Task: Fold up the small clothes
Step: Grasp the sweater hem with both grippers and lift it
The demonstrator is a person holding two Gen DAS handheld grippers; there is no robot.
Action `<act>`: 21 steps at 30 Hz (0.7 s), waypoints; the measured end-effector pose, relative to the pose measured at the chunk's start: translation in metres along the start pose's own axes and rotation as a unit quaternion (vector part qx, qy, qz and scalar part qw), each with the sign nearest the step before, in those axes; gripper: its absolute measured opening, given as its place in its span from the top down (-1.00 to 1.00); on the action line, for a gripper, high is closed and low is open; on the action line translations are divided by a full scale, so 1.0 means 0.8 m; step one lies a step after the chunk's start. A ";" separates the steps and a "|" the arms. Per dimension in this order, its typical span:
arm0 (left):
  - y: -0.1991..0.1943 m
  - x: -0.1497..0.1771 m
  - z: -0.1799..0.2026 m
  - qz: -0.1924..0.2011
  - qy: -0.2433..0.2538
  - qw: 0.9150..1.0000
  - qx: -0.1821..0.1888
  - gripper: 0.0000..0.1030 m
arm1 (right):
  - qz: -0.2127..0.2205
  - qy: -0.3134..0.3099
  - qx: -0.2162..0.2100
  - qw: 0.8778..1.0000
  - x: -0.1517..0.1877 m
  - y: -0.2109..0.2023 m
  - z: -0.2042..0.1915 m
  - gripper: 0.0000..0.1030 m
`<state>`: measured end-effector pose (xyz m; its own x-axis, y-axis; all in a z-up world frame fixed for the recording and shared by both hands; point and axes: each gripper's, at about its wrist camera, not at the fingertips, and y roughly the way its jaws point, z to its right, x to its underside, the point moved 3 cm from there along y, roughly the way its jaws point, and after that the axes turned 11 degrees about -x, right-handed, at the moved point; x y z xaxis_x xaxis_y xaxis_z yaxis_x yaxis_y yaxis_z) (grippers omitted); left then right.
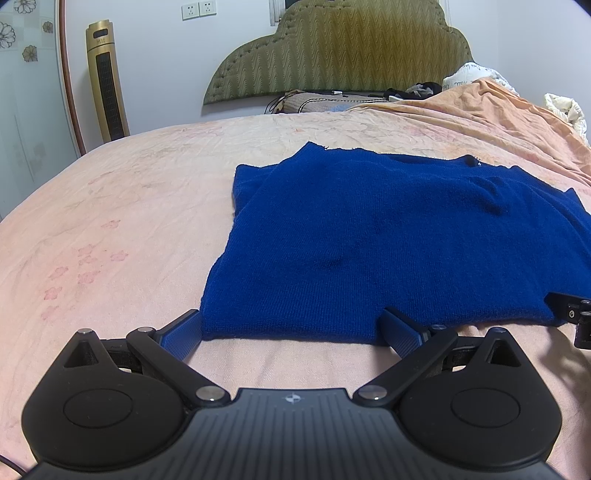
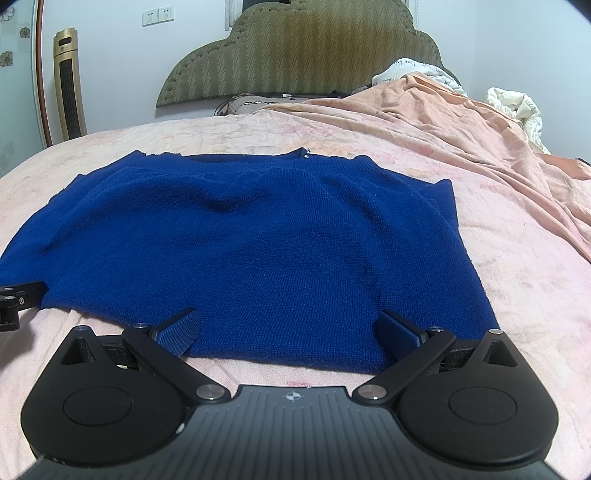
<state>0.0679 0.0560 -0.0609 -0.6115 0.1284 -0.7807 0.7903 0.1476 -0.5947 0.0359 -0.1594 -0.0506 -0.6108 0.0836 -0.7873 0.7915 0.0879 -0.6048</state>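
A bedroom: a wide bed covered by a pale pink floral sheet (image 1: pixel 122 206) fills both views, with a white wall behind it. On the sheet lies a blue knitted sweater (image 2: pixel 251 251), spread flat with its neckline toward the headboard and its hem toward the cameras; the sleeves appear to be folded in along the sides, though the fisheye edges make that hard to confirm. The knit has a few shallow dimples but lies mostly smooth.

The left gripper (image 1: pixel 293 330) sits at the hem's left corner, its jaws spread wide: the left pad lies on the sheet just beside the sweater's edge, the right pad touches or slightly overlaps the hem, and neither pinches any fabric. The right gripper (image 2: pixel 288 330) is at the hem's right part, equally wide open, both blue pads resting at the hem line with cloth between them but nothing clamped. Each camera catches part of the other gripper at its frame edge, near the hem.

Farther out, a peach blanket (image 2: pixel 461 122) is heaped on the right side of the bed, with white bedding (image 2: pixel 517 107) bunched beyond it. An olive quilted headboard (image 1: pixel 332 51) stands against the wall, a gold tower fan (image 1: pixel 105 81) stands to its left, and two wall sockets (image 1: pixel 199 10) sit above.
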 end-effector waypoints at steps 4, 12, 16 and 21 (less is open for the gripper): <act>-0.007 -0.003 0.000 0.005 0.009 1.000 -0.001 -1.00 | 0.000 0.001 -0.001 1.000 0.000 0.000 0.000 -0.99; -0.029 -0.050 -0.037 0.059 0.046 0.997 0.007 -1.00 | 0.033 -0.011 -0.012 0.999 -0.015 -0.025 -0.020 -0.99; -0.004 -0.084 -0.063 0.053 0.034 0.998 0.017 -1.00 | 0.047 -0.039 -0.043 0.997 -0.028 -0.037 -0.054 -0.99; 0.068 -0.116 -0.085 -0.032 0.019 0.997 0.064 -1.00 | 0.041 -0.157 -0.076 0.984 -0.024 -0.043 -0.133 -0.98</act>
<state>0.1654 0.1190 -0.0079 -0.6599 0.1604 -0.7340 0.7467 0.0316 -0.6644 0.0182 -0.0582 -0.0018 -0.4897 -0.2120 -0.8457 0.8117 0.2431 -0.5310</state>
